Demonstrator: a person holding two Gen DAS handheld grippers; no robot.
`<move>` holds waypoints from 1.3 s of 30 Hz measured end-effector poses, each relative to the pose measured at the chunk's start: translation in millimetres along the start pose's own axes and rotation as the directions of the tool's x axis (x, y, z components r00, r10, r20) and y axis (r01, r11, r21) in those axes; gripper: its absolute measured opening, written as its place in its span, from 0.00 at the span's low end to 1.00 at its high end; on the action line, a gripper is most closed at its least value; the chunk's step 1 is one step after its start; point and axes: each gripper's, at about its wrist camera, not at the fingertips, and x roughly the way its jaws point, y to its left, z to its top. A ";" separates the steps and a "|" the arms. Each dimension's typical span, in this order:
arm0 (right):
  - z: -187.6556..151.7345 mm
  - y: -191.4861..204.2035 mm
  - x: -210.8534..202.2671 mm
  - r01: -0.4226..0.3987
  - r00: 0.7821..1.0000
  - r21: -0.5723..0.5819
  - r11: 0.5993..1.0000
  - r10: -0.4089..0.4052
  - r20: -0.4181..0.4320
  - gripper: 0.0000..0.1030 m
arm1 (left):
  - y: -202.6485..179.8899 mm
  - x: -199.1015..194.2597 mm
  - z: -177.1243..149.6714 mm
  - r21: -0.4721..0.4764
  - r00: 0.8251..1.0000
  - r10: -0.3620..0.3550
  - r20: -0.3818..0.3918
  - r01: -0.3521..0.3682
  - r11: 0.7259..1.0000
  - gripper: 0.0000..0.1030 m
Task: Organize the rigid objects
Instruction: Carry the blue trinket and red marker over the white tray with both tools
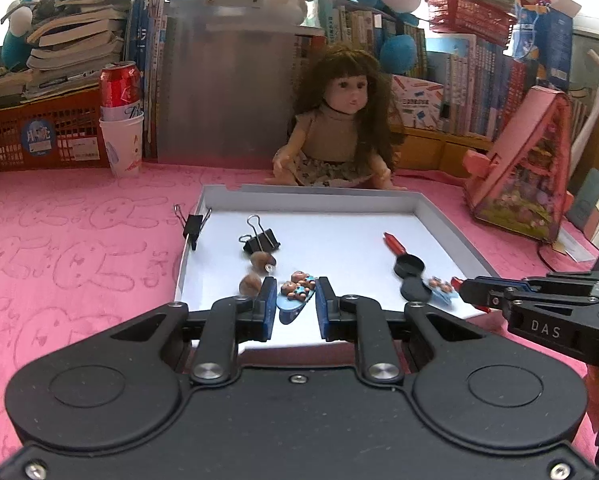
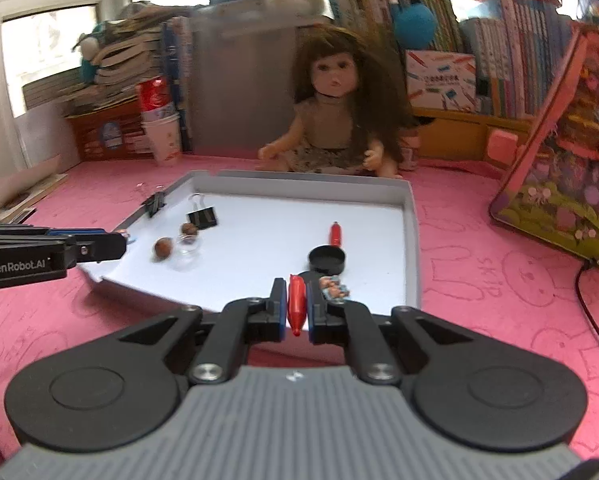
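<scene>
Pink embossed tablecloth (image 1: pixel 71 248) covers the desk, bearing all items below.

Doll (image 1: pixel 341 128), brown-haired, seated upright just behind the tray's far wall.

White shallow tray (image 1: pixel 299 200), grey rim, centre of the cloth.

Left gripper (image 1: pixel 295 300): jaws parted, a blue hair clip with small bears (image 1: pixel 295 294) lying between them; whether the pads touch it cannot be told. The clip sits at the tray's near edge.

Right gripper (image 2: pixel 296 304): jaws pressed on a red marker (image 2: pixel 296 304), held over the tray's near edge.

Black binder clip (image 1: pixel 261 238), inside the tray, left of centre. Second binder clip (image 1: pixel 193 224), clamped on the tray's left wall.

Black round lid (image 1: pixel 409 266), right part of the tray; a second red piece (image 1: pixel 395 243) just beyond it.

Two brown nuts (image 1: pixel 251 282), near the binder clip.
</scene>
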 end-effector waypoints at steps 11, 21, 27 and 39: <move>4.3 -8.9 31.9 0.059 0.998 0.035 0.998 -0.058 -0.034 0.13 | -6.3 41.9 -0.4 0.007 0.998 0.029 -0.049 -0.029 1.000 0.19; 2.0 -15.7 43.7 0.088 0.995 0.059 0.994 -0.085 -0.054 0.13 | -5.6 58.6 -2.9 0.012 0.996 0.049 -0.075 -0.049 0.999 0.19; 2.5 -16.7 44.9 0.092 0.995 0.059 0.994 -0.089 -0.053 0.13 | -3.9 64.8 -4.5 0.011 0.995 0.057 -0.085 -0.056 0.998 0.19; 3.1 -14.2 45.9 0.084 0.995 0.053 0.995 -0.082 -0.053 0.19 | -4.1 70.8 -5.6 0.011 0.993 0.061 -0.098 -0.060 0.998 0.19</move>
